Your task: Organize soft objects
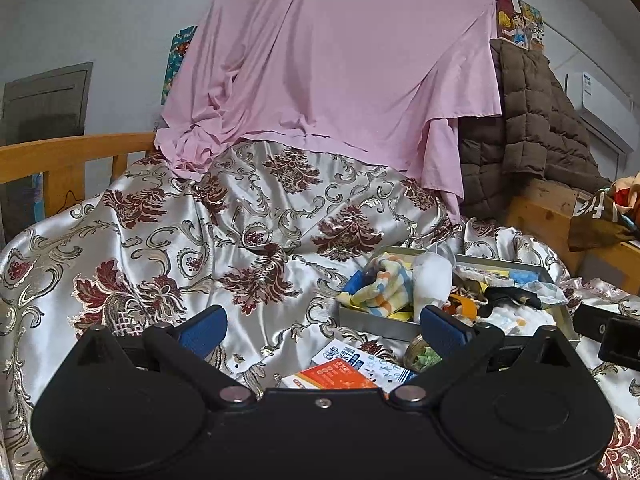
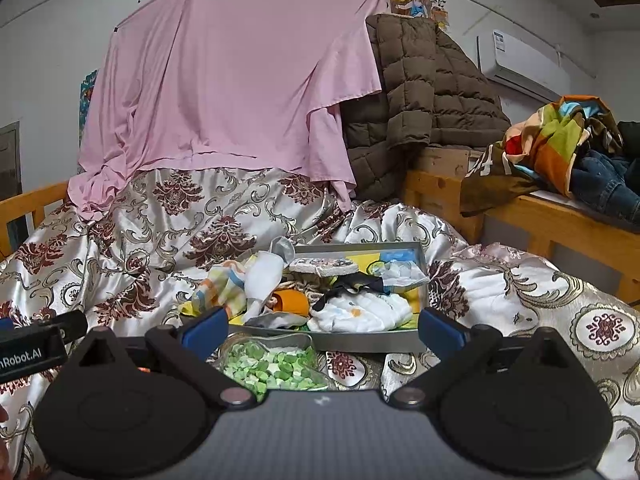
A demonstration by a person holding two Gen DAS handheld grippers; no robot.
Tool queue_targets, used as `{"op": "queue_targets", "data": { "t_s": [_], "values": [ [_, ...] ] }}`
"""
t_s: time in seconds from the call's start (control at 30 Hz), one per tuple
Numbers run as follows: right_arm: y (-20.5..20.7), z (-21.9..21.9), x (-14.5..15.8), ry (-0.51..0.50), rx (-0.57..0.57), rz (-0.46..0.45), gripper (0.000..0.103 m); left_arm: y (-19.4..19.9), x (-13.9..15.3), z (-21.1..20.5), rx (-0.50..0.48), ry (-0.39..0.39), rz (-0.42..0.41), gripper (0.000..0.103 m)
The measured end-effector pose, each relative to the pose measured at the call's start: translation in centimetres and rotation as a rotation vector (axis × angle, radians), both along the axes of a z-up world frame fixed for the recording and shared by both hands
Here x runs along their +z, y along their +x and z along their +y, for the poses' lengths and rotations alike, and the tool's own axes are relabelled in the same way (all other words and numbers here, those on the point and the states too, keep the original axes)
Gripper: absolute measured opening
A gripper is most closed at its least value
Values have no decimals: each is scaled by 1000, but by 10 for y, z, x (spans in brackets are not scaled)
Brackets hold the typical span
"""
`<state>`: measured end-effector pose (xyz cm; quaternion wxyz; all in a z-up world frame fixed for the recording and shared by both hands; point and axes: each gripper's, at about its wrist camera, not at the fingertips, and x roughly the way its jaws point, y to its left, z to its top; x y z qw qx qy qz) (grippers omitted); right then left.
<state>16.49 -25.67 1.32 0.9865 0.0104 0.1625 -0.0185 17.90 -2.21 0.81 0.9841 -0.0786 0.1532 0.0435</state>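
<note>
Ahead of me a pink sheet (image 2: 224, 80) hangs from a line against the wall, its lower edge draping onto the floral satin cover (image 2: 168, 216) spread across the bed. Just right of the sheet a brown quilted coat (image 2: 424, 92) slumps over a wooden frame (image 2: 540, 216), with an air conditioner (image 2: 520, 66) on the wall above it and a heap of colourful clothes (image 2: 568, 148) further right on the frame. Near me on the cover lie a bag of green candies (image 2: 272, 364), and to its left an orange box (image 1: 332, 376) touching a white and blue box (image 1: 368, 362).
</note>
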Motion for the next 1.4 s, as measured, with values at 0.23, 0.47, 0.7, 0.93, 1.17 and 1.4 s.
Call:
{"op": "queue_targets", "data": {
  "t_s": [0.23,0.47,0.7,0.93,1.17,1.4],
  "values": [
    [-6,3,-8,9,0,9,103,-6,-5,4,25,-4,7,102],
    [-10,5,-13,21,-2,16,103,-10,-7,4,33,-1,4,102],
    [-15,6,-19,31,-7,24,103,-13,-9,5,42,-1,4,102],
    [-17,4,-23,37,-16,31,103,-14,-11,5,43,5,9,102],
    [-19,4,-27,42,-23,31,103,-18,-14,3,37,31,7,102],
    [-23,5,-27,35,-24,21,103,-20,-17,3,37,40,8,102]
  ]
}}
